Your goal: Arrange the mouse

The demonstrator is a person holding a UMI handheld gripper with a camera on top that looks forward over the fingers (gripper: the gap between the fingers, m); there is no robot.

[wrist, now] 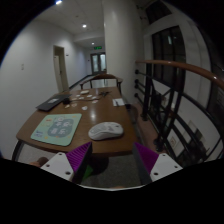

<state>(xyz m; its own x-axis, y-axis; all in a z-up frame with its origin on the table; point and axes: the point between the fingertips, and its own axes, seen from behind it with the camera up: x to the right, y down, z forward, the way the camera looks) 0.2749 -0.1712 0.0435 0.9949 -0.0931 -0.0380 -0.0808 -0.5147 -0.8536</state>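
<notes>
Two fingers: my gripper [112, 160] holds them spread wide apart, purple pads [77, 157] facing inward, nothing between them.
Height: I judge the gripper is raised above the near end of the table [75, 143], not touching it.
Mouse: the pale mouse [105, 130] lies on the bare wood just ahead of the fingers, a little toward the right-hand edge of the table.
Mat: a light green mat [56, 128] with a printed figure lies beside the mouse, to its left; the two look apart, not touching.
Step in hand: approach, as I judge it; the mouse is not yet gripped.
Next move: lower and advance so the fingers straddle the mouse, then close; the likely goal is the mat, though the task does not say so.
Further off: a dark flat thing [52, 102] and papers [98, 96] lie down the table; a railing [170, 90] runs along the right.
Hard to make out: the far items are too small to identify; the mouse's cable, if any, cannot be seen.
</notes>
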